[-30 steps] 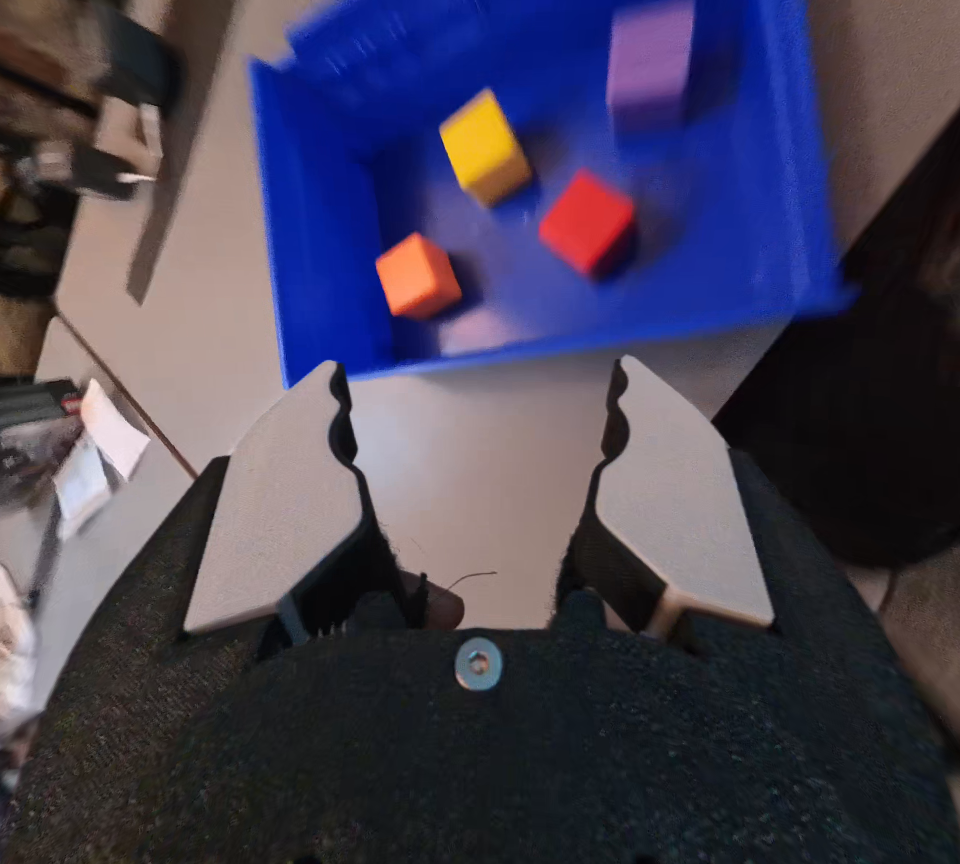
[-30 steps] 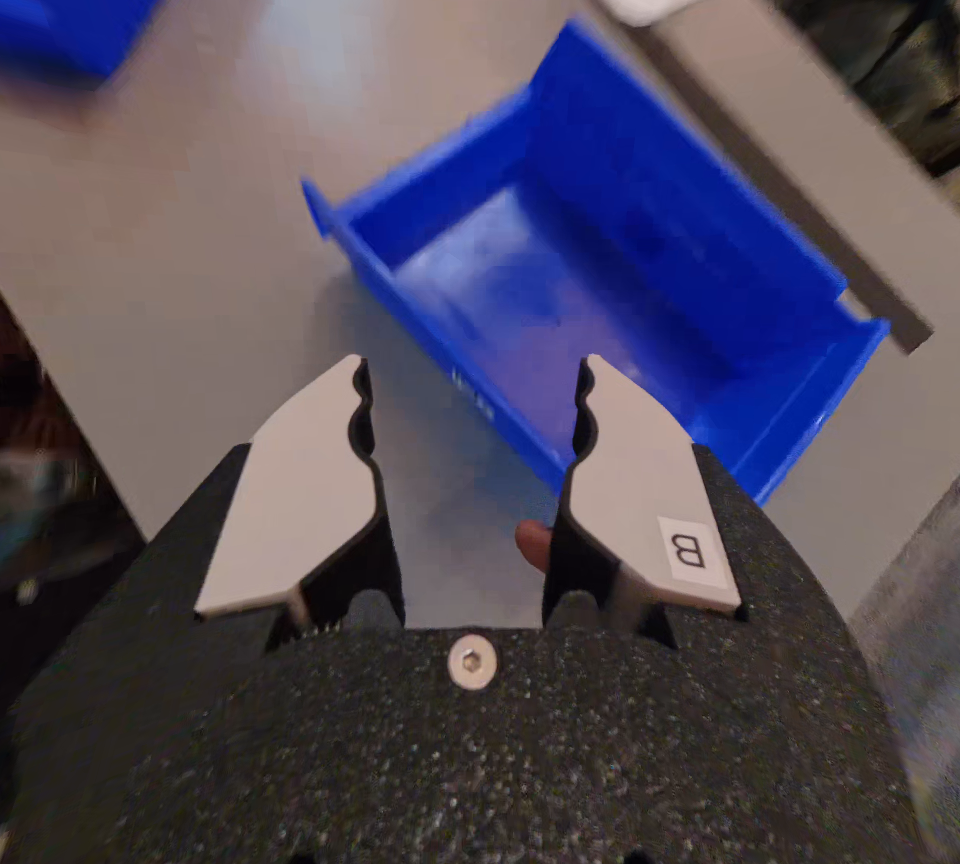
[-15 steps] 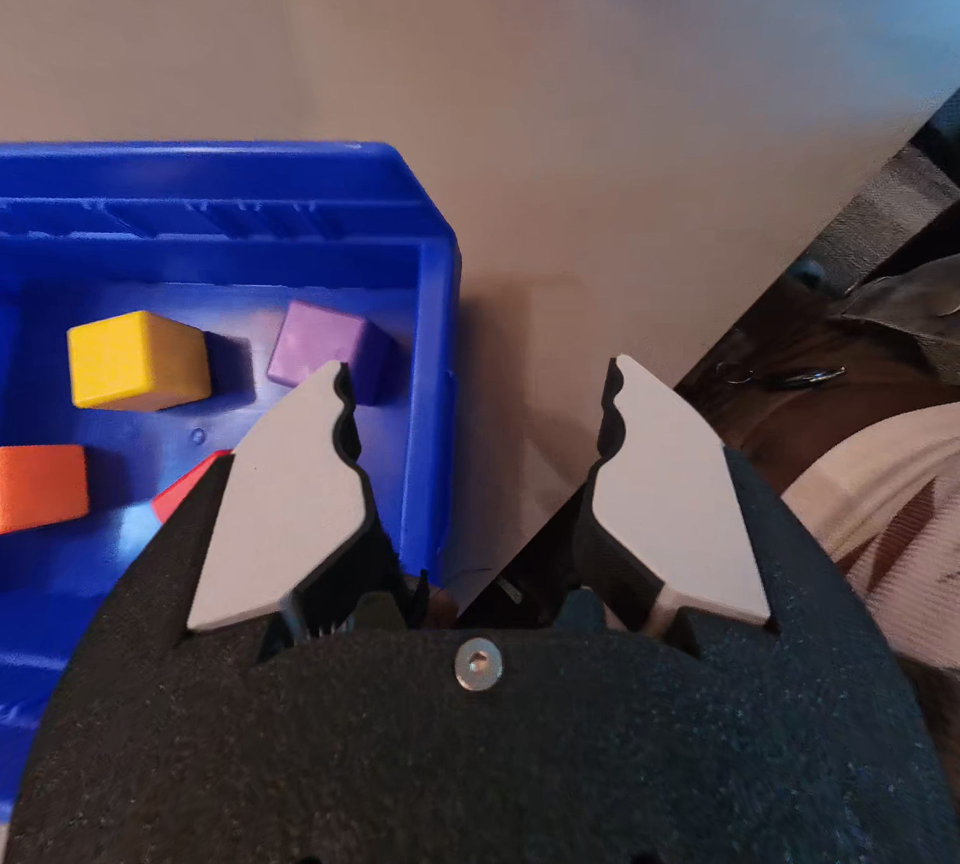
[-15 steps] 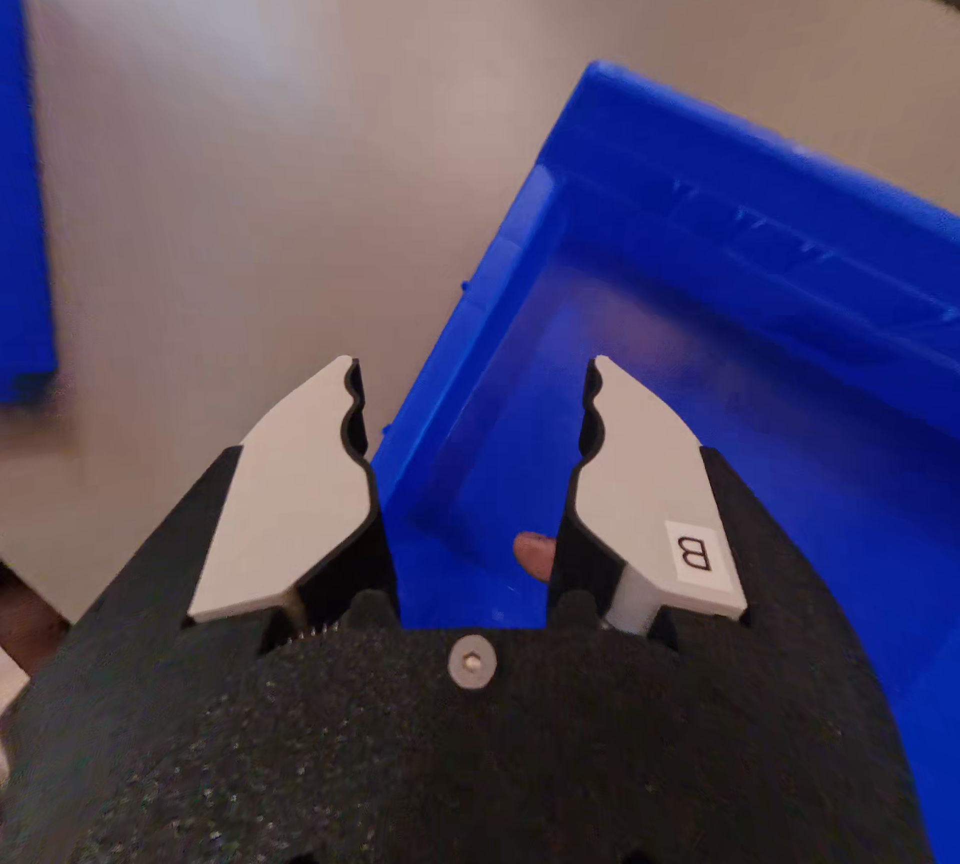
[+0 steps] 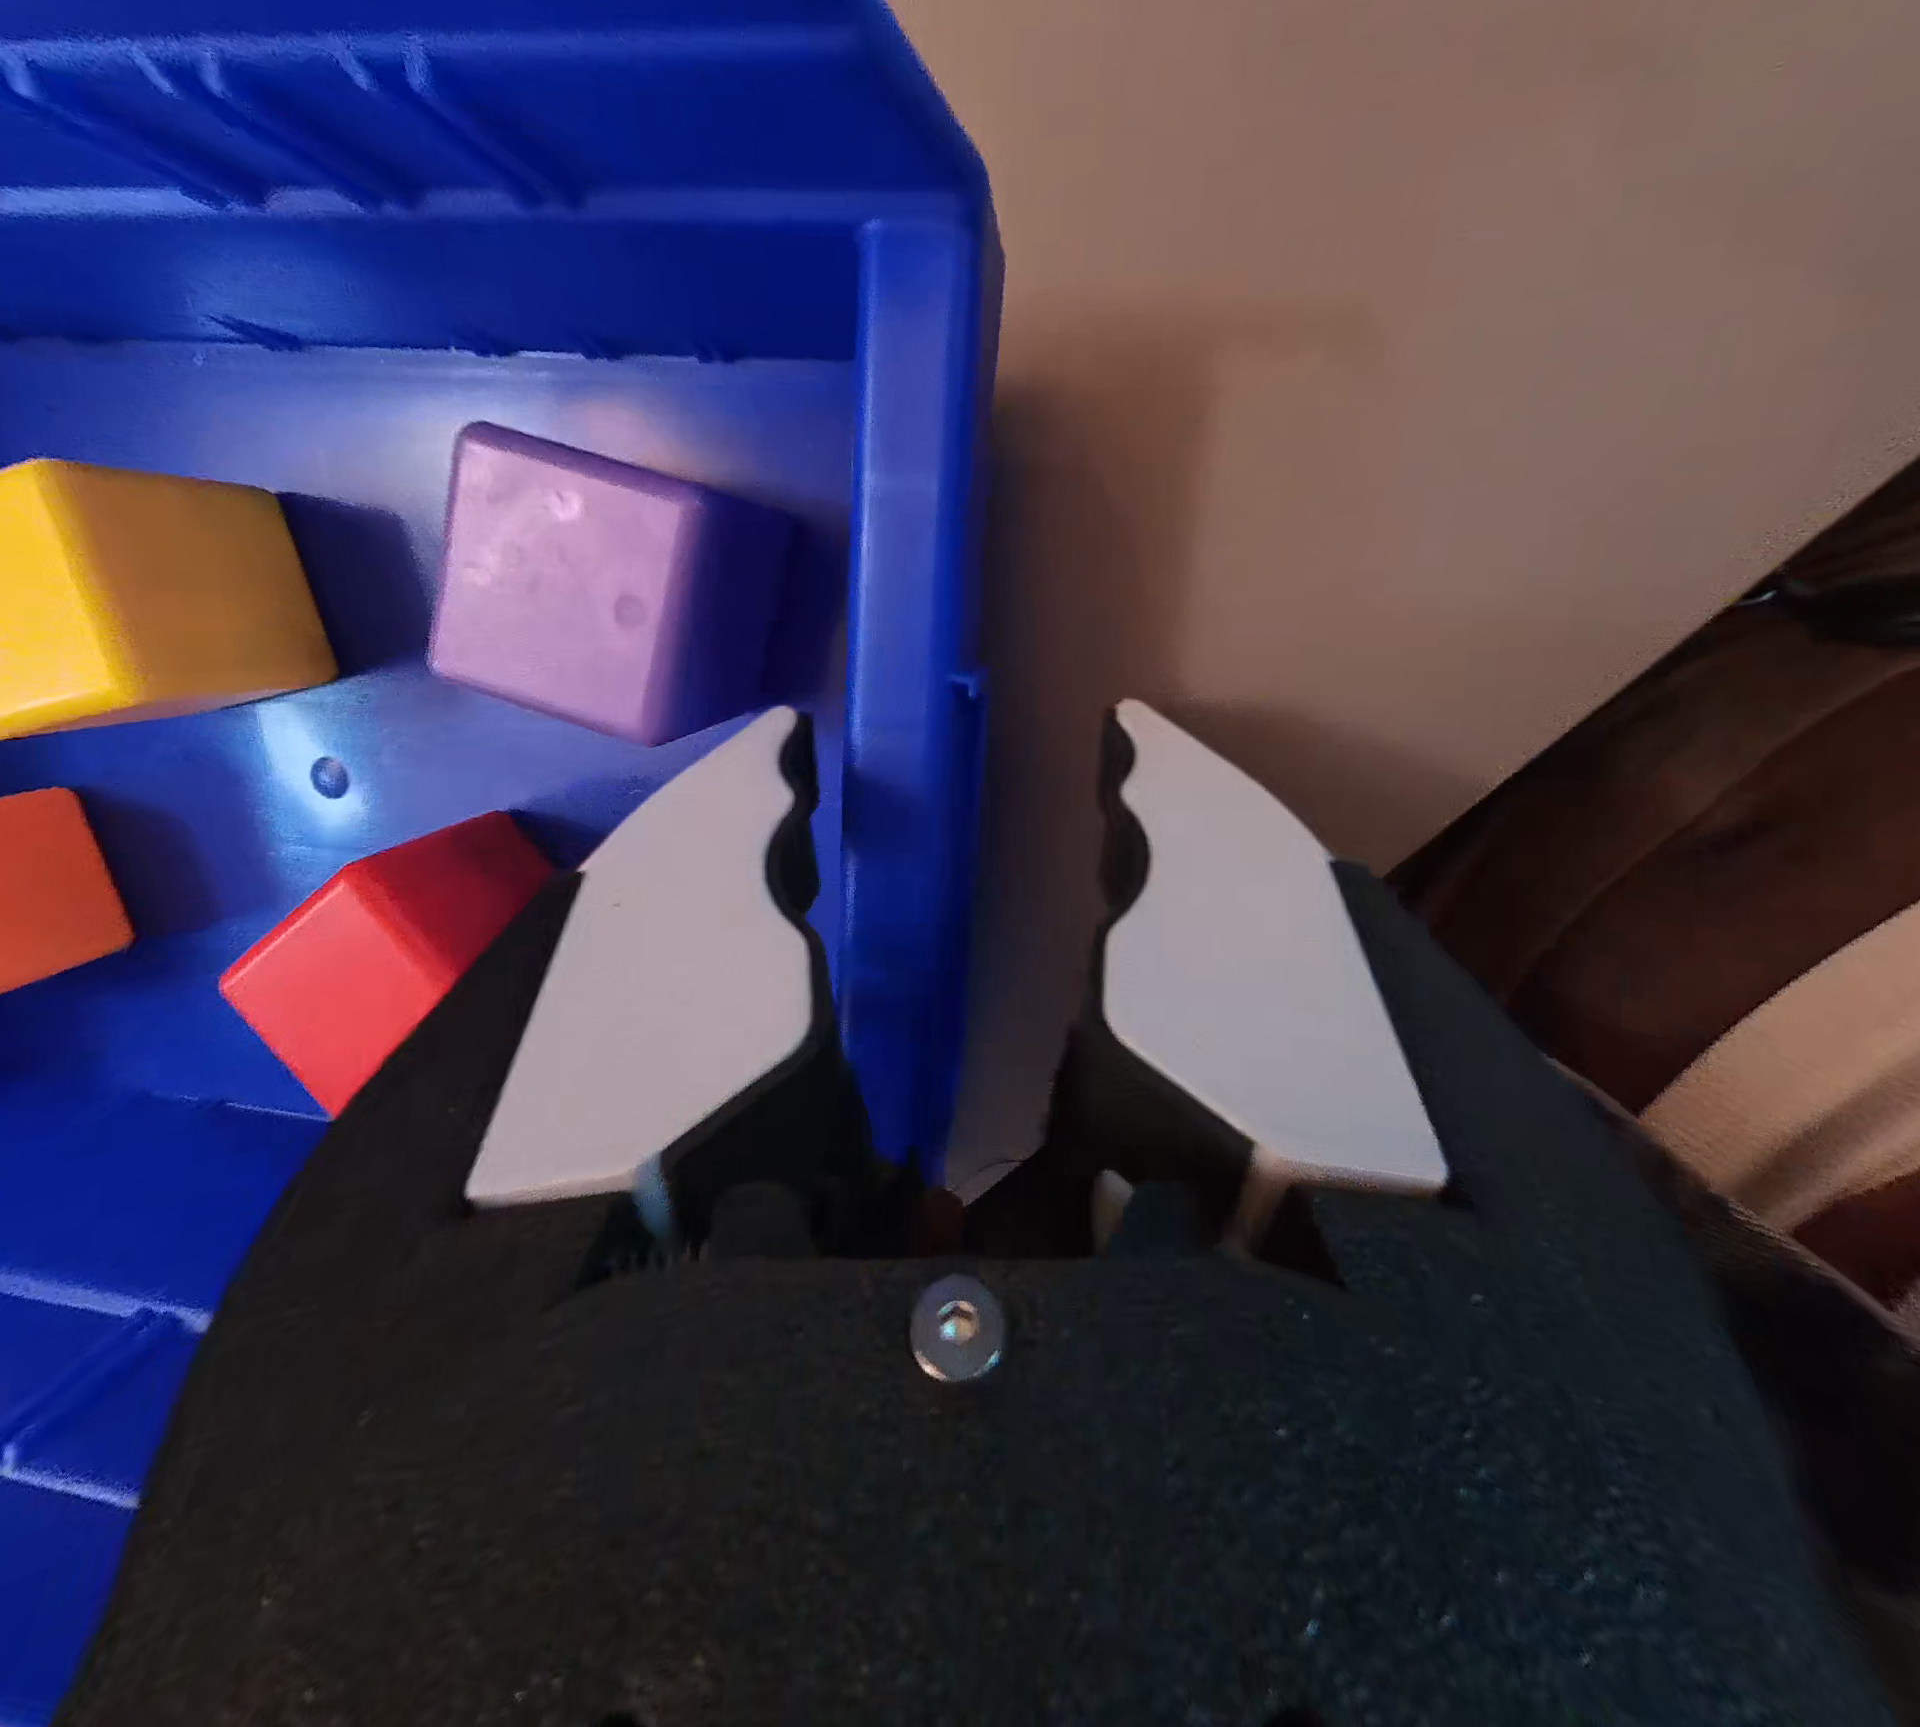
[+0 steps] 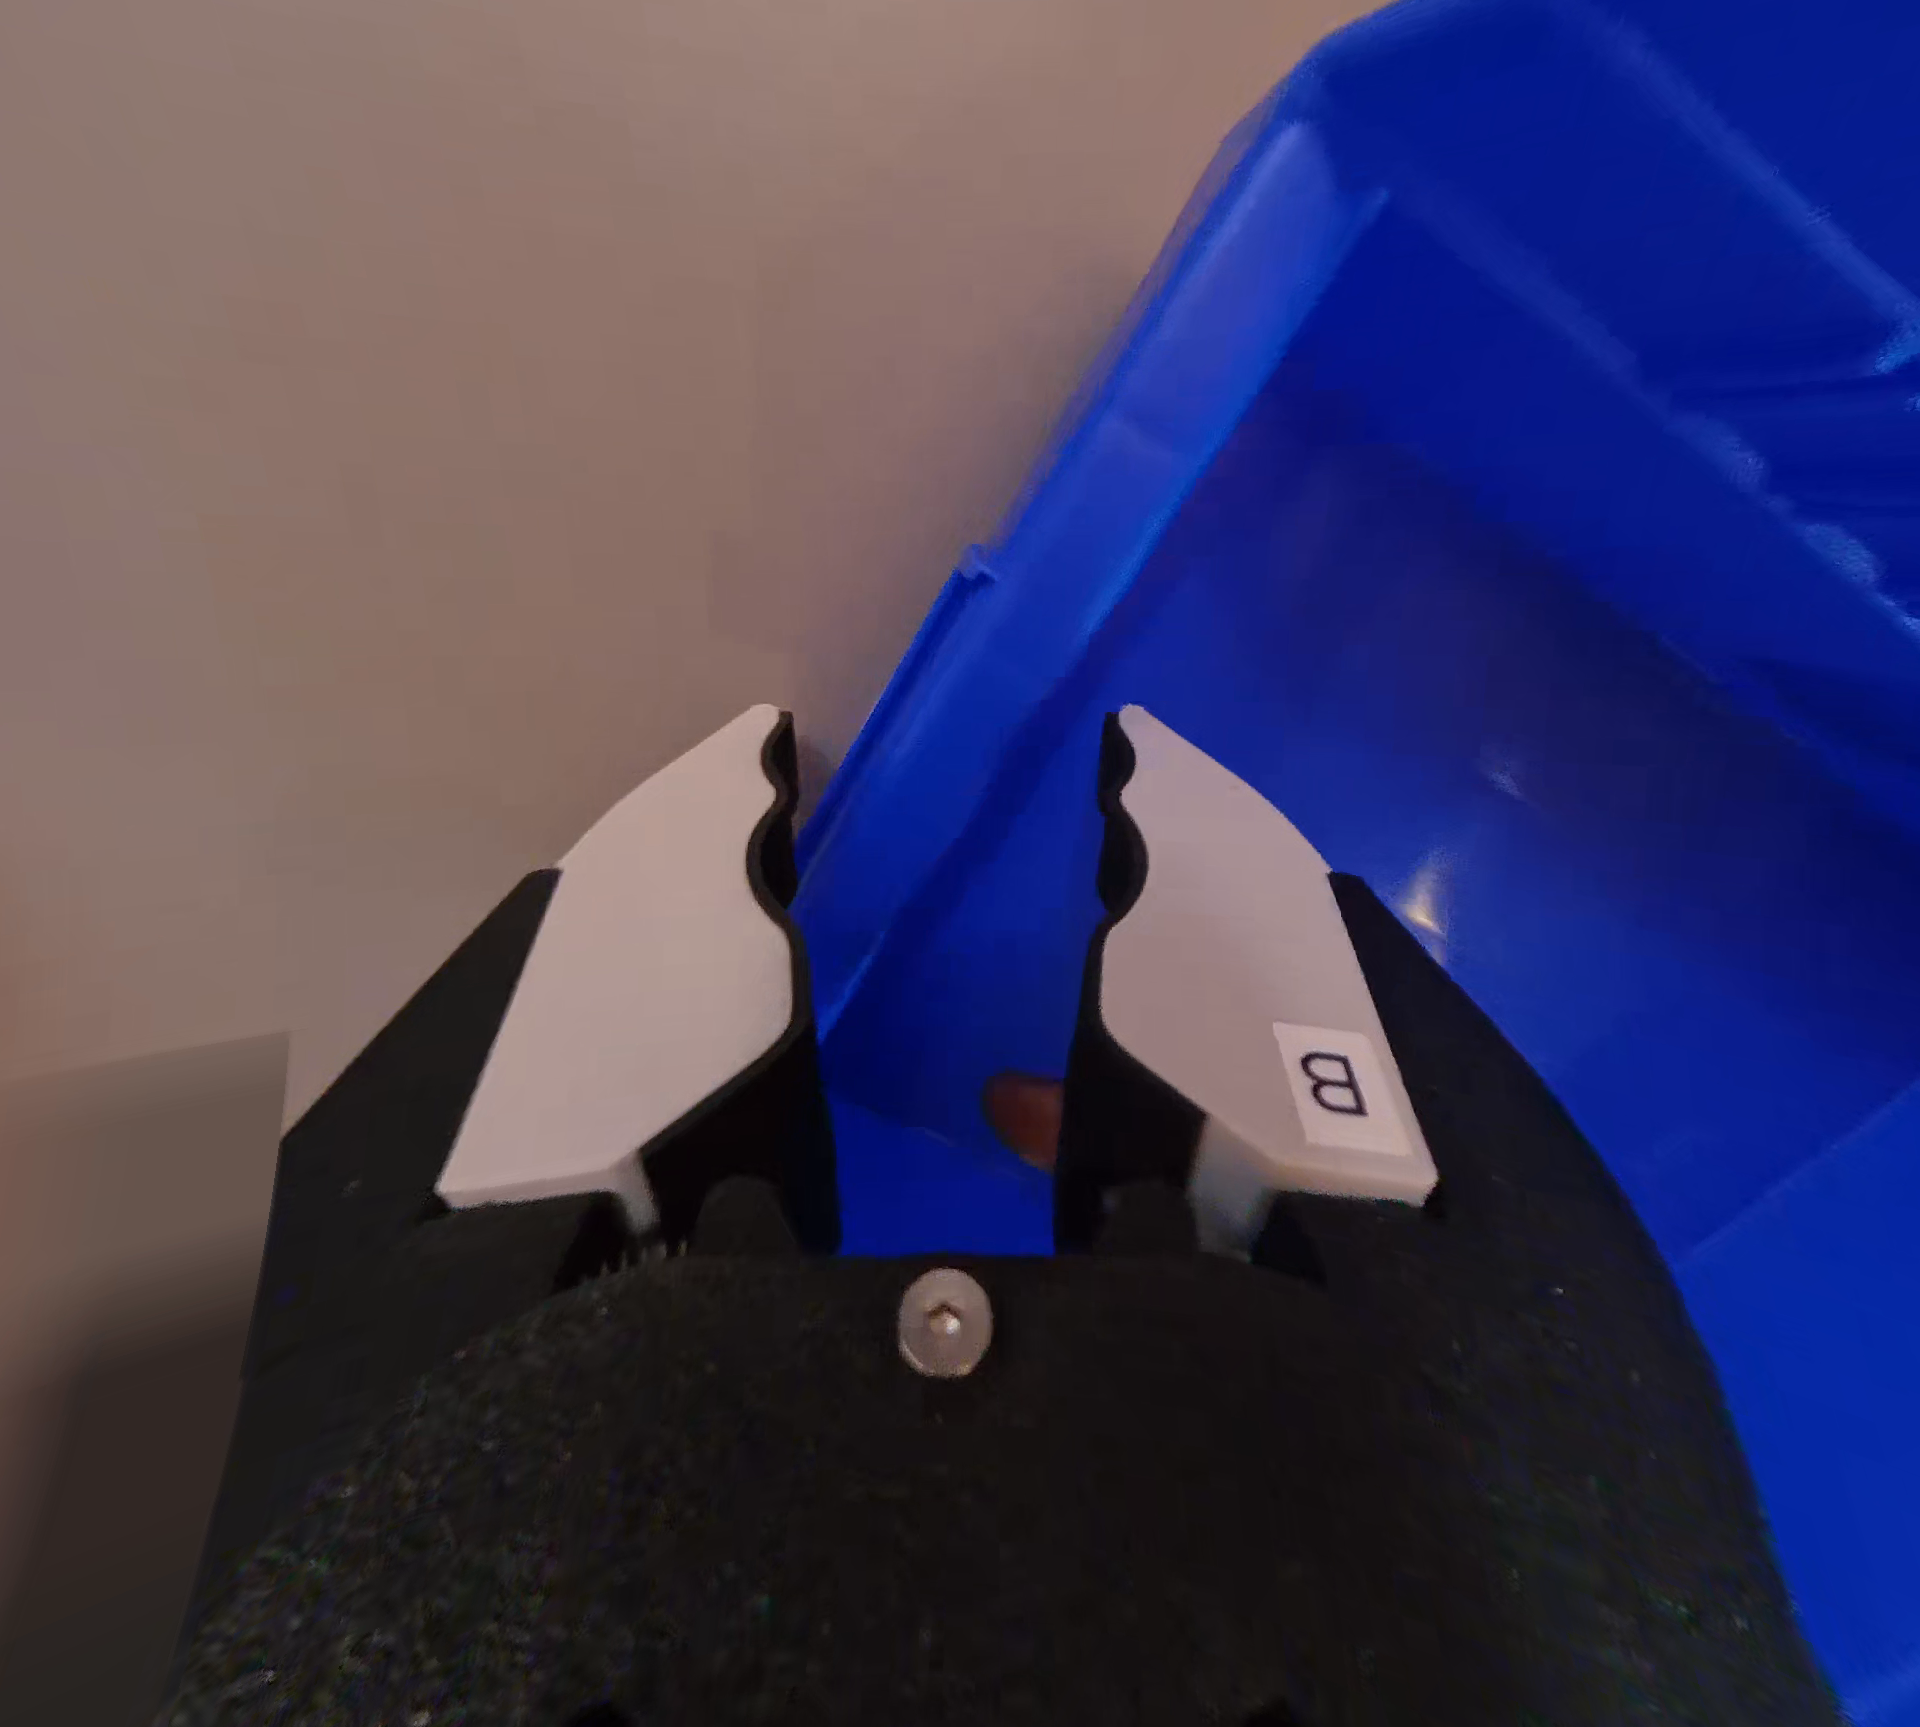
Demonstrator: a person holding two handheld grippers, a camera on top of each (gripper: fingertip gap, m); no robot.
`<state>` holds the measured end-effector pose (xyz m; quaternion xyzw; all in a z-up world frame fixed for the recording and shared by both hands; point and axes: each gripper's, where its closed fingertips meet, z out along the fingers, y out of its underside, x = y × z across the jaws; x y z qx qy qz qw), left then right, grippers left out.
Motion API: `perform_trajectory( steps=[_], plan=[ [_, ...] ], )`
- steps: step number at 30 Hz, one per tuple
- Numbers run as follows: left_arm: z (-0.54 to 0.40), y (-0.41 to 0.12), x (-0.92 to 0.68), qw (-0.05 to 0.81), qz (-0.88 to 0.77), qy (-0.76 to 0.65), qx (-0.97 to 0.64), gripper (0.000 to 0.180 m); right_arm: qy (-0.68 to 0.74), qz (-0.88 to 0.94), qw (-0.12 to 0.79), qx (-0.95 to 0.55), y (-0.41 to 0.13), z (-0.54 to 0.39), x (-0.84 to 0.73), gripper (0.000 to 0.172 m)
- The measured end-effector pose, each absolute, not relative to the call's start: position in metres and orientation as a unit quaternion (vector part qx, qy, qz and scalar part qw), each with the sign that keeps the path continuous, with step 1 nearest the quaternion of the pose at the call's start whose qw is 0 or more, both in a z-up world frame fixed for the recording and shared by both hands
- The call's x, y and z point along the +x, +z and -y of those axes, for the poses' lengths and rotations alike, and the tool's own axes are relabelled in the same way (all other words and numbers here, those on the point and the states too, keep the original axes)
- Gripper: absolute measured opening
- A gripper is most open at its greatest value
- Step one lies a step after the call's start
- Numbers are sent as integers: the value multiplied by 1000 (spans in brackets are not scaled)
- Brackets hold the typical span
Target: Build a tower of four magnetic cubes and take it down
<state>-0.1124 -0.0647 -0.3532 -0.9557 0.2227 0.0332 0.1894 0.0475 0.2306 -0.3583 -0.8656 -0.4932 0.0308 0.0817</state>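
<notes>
We see left hand-held gripper (image 5: pixel 956 732) spread astride cube bin's wall (image 5: pixel 904 534); right hand-held gripper (image 6: pixel 945 732) spread astride second bin's wall (image 6: pixel 1039 638).

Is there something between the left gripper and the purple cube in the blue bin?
The bin's side wall stands between the fingers of the left gripper, which straddle it. The purple cube lies just inside the wall, beyond the inner fingertip; nothing else blocks it.

A smooth beige tabletop (image 5: pixel 1403 171) fills the background, with dark brown furniture (image 5: pixel 1683 846) beside it.
</notes>
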Motion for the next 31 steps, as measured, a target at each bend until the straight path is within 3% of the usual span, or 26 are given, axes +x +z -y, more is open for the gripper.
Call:
perform_trajectory(
  steps=[3,20,31],
  plan=[
    [64,-357,-121,189,-234,47,-953,24,18,523,60,-850,-366,-221,50,42],
    [88,-356,-198,174,-354,58,-917,24,-98,759,55,-641,-363,-133,128,37],
    [100,-355,-288,128,-456,86,-876,25,-215,732,84,-641,-358,-132,241,28]
  ],
)
